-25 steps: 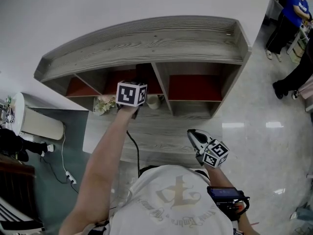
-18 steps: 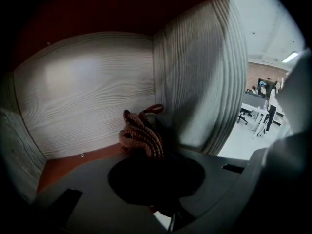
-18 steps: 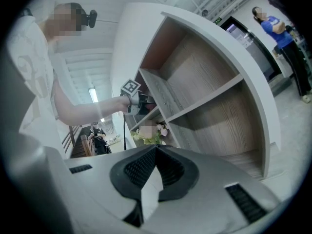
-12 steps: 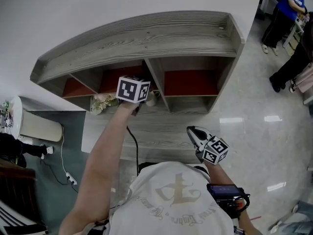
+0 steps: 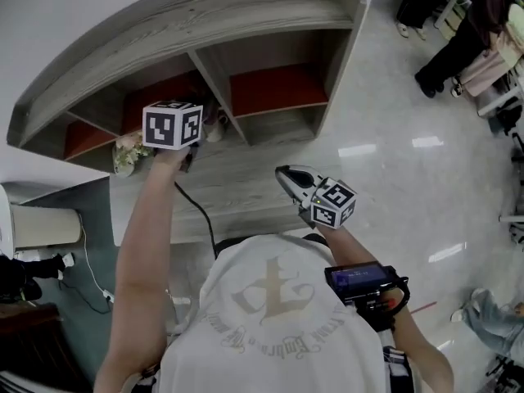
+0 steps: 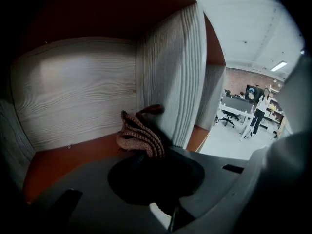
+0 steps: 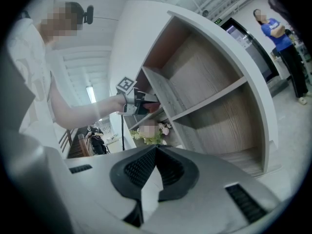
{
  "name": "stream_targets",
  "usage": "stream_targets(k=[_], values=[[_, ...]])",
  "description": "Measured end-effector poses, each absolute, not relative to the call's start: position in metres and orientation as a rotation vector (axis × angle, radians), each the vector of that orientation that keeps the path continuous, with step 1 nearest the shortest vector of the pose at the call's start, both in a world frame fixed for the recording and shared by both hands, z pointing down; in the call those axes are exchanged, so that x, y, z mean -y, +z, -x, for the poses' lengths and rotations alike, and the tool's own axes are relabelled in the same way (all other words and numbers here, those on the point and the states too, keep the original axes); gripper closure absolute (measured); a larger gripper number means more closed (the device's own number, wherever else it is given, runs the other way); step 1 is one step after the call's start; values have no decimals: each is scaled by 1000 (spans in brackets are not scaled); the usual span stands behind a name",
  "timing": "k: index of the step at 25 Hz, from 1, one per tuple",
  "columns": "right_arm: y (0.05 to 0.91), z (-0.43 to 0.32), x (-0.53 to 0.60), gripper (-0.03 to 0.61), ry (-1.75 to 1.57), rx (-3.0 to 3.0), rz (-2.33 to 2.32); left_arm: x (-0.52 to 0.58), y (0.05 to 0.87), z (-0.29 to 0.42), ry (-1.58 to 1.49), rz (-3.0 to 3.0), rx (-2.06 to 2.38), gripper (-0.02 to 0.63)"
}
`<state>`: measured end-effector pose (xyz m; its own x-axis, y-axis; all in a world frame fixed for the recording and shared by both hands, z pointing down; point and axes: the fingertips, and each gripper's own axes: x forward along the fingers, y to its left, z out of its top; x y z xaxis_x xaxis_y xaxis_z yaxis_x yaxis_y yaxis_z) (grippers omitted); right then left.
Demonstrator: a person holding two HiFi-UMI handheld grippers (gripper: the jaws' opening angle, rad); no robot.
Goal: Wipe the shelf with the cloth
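Grey wooden shelf point(image 5: 164, 23): cloth point(image 6: 139, 134) is gripped by the left gripper point(image 6: 146, 152) inside a red-floored compartment, beside the divider point(image 6: 170, 72). Right gripper point(image 7: 156, 150) is closed and empty. Wiping is judged under way, with other compartments left.

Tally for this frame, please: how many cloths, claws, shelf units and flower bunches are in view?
cloth: 1
claws: 2 (left claw shut on the cloth; right claw shut, empty)
shelf unit: 1
flower bunch: 1
Total: 5
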<state>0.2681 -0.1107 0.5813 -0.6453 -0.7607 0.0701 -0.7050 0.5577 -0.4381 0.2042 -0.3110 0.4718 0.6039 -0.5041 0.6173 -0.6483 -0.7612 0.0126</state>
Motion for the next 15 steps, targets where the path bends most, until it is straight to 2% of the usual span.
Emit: stream_targets(k=[15], values=[[559,-266,81,574,-648,-2600,1391,227,484,-186,559,-2721,844,552]])
